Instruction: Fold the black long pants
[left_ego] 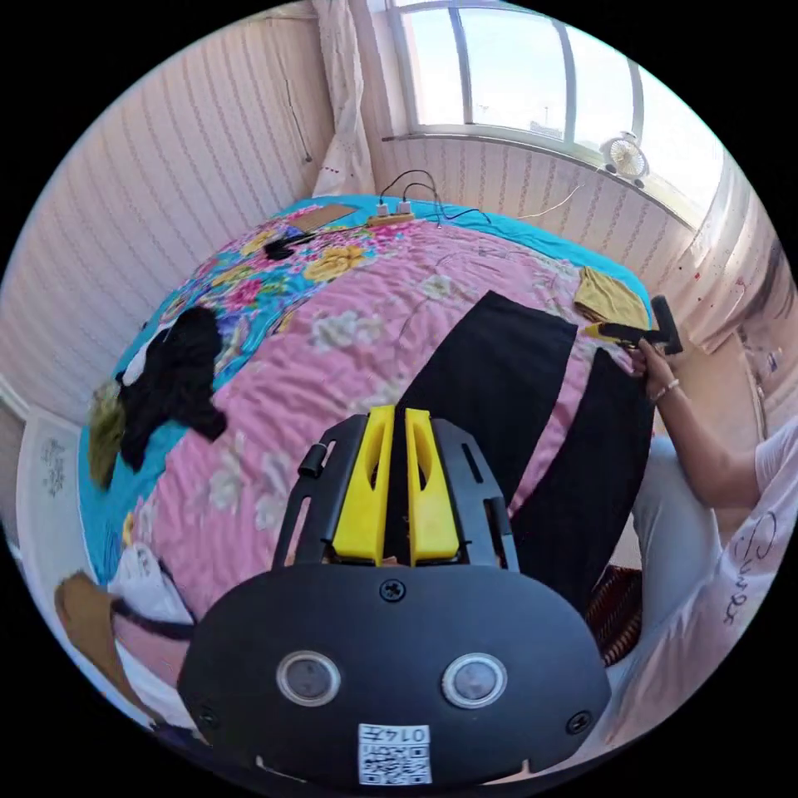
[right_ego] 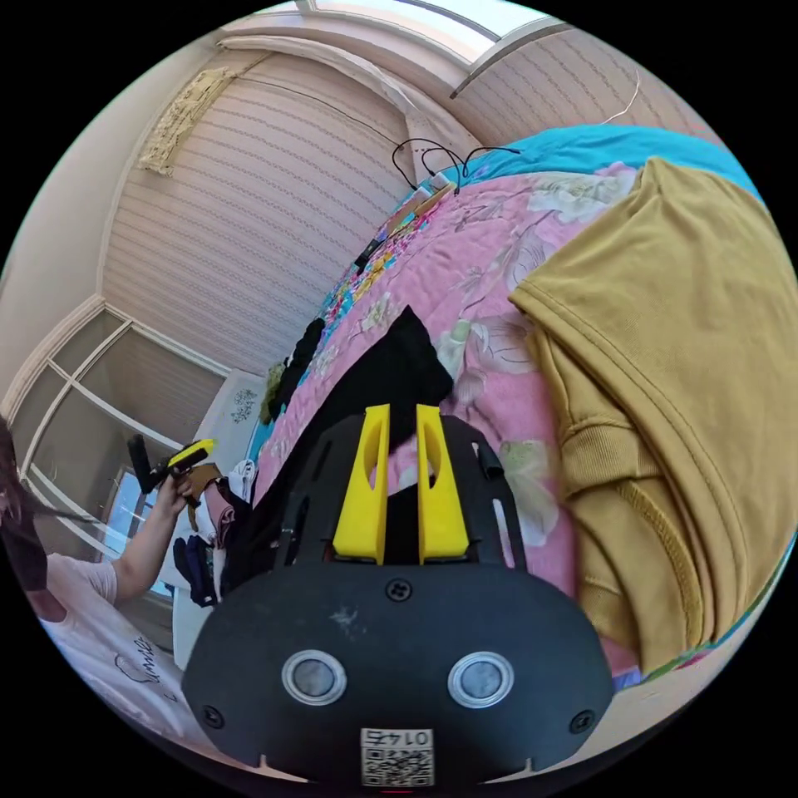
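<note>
Yellow jaws of both the left gripper [left_ego: 397, 416] and right gripper [right_ego: 402, 414] stand barely parted over the black pants [left_ego: 507, 391].

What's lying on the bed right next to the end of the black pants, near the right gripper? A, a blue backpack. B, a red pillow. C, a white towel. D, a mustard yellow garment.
D: a mustard yellow garment lies on the pink floral bedspread beside the black pants, just past the right gripper.

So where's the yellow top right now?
The folded yellow top lies on the pink flowery bedspread at the bed's edge, big on the right in the right gripper view, just beside the end of the black long pants.
</note>
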Demonstrator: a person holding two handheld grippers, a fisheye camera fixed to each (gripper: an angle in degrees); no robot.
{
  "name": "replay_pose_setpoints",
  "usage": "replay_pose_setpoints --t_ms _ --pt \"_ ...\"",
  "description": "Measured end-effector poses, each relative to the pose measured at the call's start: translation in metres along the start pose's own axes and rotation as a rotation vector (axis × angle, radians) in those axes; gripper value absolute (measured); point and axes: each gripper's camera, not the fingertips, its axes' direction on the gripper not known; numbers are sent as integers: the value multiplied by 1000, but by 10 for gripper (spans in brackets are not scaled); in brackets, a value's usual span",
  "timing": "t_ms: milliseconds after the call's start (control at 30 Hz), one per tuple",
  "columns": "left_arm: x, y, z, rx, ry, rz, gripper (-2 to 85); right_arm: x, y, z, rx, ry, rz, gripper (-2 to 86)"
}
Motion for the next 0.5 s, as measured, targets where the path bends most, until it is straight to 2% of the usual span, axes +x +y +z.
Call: replay_pose_setpoints --t_ms 67,100,167,267,400,500 --pt "-26 147 -49 -100 -85 -259 -5 -20 34 -6 -25 -18 -36 60" --pt "-31 186 -60 -124 -97 -340 -5 -24 46 -7 -35 -11 -40 61" --pt "-34 336 -101 -187 -112 -677 -6 -32 100 -12 -88 71 -22 64" --pt "-5 477 -144 -136 -134 -922 -5 -46 155 -9 -138 169 3 57" --pt "26 577 -162 -110 -171 -1018 9 -125 170 58 -272 126 -179 49" --pt "39 631 -172 -12 -143 -1065 45 -244 176 170 -433 29 -438 53"
